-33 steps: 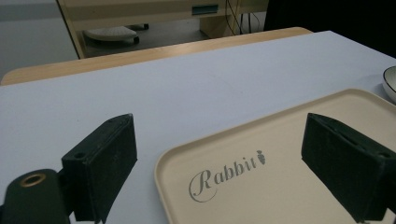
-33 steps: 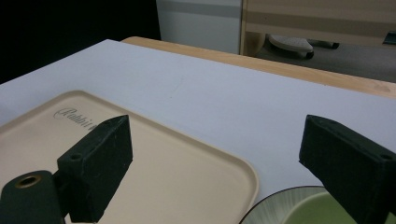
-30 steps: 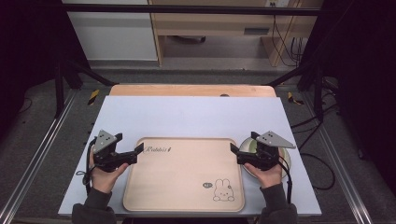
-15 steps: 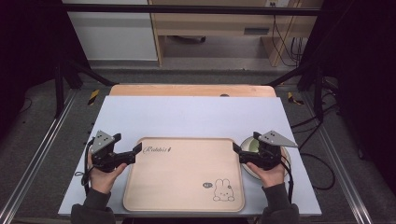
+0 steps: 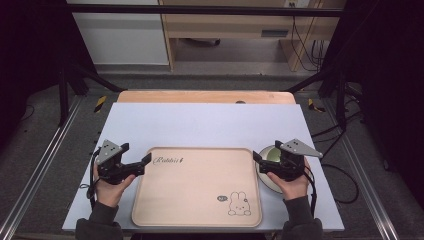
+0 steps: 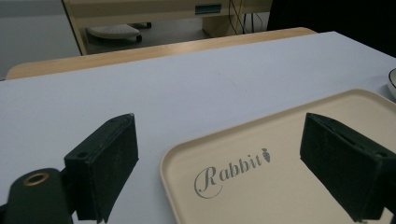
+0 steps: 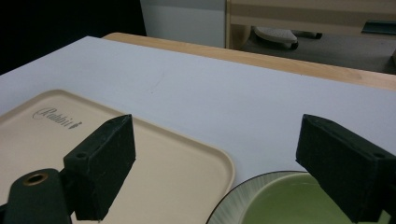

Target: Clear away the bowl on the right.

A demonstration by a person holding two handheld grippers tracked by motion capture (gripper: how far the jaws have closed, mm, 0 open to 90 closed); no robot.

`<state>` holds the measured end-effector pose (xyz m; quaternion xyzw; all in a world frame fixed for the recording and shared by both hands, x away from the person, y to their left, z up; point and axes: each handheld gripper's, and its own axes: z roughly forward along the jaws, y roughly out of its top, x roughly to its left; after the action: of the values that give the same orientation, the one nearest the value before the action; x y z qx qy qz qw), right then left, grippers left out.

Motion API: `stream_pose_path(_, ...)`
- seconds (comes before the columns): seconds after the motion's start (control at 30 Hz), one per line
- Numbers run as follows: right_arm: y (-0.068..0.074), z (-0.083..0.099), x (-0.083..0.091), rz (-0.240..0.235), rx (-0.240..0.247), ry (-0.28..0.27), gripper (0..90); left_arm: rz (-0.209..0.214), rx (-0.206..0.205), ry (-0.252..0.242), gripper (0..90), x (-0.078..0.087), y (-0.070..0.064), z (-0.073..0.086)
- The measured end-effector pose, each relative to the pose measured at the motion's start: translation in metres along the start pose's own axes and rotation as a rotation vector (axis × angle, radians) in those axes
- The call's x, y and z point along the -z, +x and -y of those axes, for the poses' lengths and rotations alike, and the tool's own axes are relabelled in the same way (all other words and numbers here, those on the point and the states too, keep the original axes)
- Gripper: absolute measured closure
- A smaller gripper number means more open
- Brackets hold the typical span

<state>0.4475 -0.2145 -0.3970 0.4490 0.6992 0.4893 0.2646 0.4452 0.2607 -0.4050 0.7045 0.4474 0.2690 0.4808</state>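
Observation:
A beige tray printed with "Rabbit" and a small rabbit lies at the table's front middle. My left gripper is held at the tray's far left corner, pointing right. In the left gripper view it stands open, and the tray corner lies between its jaws. A green bowl with a white striped rim sits just right of the tray. My right gripper hovers over the bowl, pointing left. In the right gripper view it is open above the bowl and the tray edge, holding nothing.
The tray and bowl rest on a pale blue-grey table cover with a wooden table edge behind it. Black frame legs, cables and a wooden cabinet stand on the floor beyond. The bowl's rim peeks in at the right of the left gripper view.
Both hands have drifted slightly outward; the right gripper has slid a little to the right over the bowl. The jaws stay open and the tray has not moved.

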Motion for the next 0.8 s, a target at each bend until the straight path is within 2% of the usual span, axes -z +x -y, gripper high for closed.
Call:
stream_pose_path(0.3,-0.012,-0.002,0.008,0.045,-0.016,-0.008,15.7,-0.001,-0.008,0.002,10.8,-0.002,-0.003,0.001)
stream_pose_path(0.8,-0.039,0.002,0.018,0.137,-0.064,0.025,21.3,-0.007,-0.012,0.008,11.0,-0.002,-0.002,0.002)
